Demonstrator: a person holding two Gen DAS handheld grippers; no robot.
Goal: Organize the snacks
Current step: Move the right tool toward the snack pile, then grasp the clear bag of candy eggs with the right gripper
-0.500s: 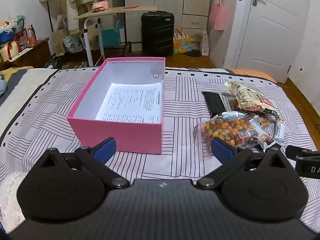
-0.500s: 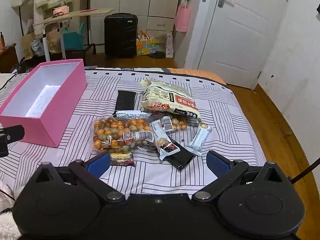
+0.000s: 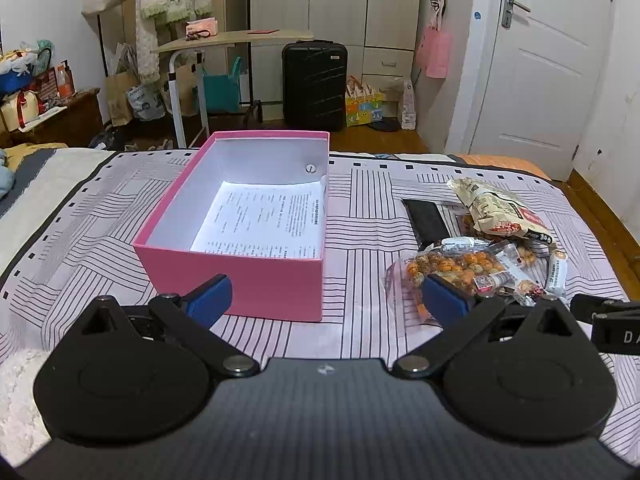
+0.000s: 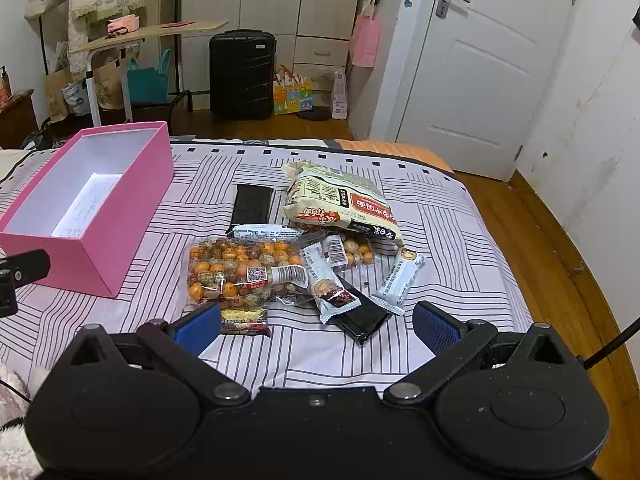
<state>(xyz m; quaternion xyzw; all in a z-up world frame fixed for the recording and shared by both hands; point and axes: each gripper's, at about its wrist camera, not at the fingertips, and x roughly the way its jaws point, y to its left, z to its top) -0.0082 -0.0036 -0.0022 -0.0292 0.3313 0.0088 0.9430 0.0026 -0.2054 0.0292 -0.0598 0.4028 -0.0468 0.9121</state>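
Left tool: we record its blue-padded jaws spread to their widest, nothing between them, hanging above the striped bedspread and pitched downward. Just past its left pad stands the near wall of the pink box.

Right tool: likewise fully spread and empty, tilted down over the near edge of the snack pile. Its left pad sits just beside a small dark red packet.

Pink box: open-topped, white inside, resting on the bed to the left of the snacks and well apart from them. We find only a printed sheet lying flat on its floor (no snack inside).

Snacks, all on the bedspread in a loose overlapping heap:
- clear bag of orange and speckled coated nuts, nearest the box;
- smaller clear bag of similar nuts, partly under other items;
- large cream bag with a red label, at the far side;
- flat black pack, far left of the heap, lying alone;
- second black pack, nearest the right tool, partly beneath a white bar wrapper;
- another white bar, at the right edge;
- grey-and-white bar, lying crosswise behind the big nut bag.

Beyond the bed: black suitcase, white door, tilted side counter.
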